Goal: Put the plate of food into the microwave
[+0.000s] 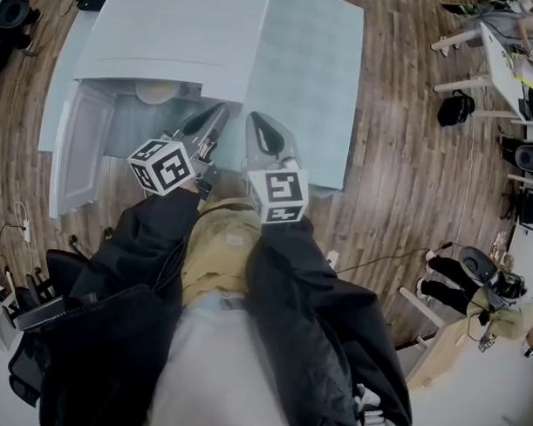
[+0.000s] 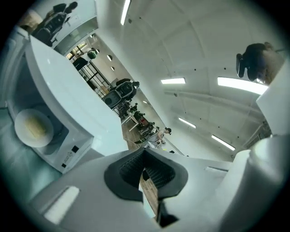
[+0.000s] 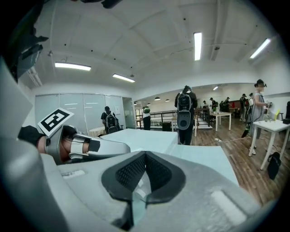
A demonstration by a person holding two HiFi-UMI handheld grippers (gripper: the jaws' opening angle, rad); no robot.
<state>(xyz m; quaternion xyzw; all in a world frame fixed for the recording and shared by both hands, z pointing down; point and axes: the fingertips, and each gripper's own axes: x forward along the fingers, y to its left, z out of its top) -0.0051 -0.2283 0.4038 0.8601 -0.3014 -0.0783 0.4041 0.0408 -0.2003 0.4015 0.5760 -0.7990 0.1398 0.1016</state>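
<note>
The white box-shaped microwave [image 1: 168,34] stands on a pale blue rectangular table [image 1: 315,70], with its white door [image 1: 81,149] swung wide open to the left. The round white plate of yellowish food [image 1: 157,92] sits just inside the opening. The left gripper view also shows the plate [image 2: 34,127] on the cavity floor.

The left gripper [image 1: 219,113] is held in front of the opening, apart from the plate. Its 2 jaws are pressed together with nothing between them. The right gripper [image 1: 255,120] hangs just beside it, over the table to the right of the opening. Its jaws likewise meet tip to tip and are empty. Black jacket sleeves [image 1: 299,279] lead back from both.

A brown wooden plank floor [image 1: 408,169] surrounds the table, and white desks [image 1: 503,59] stand well apart at the right. In the right gripper view, a person with a black backpack [image 3: 185,113] stands beyond the table's far end.
</note>
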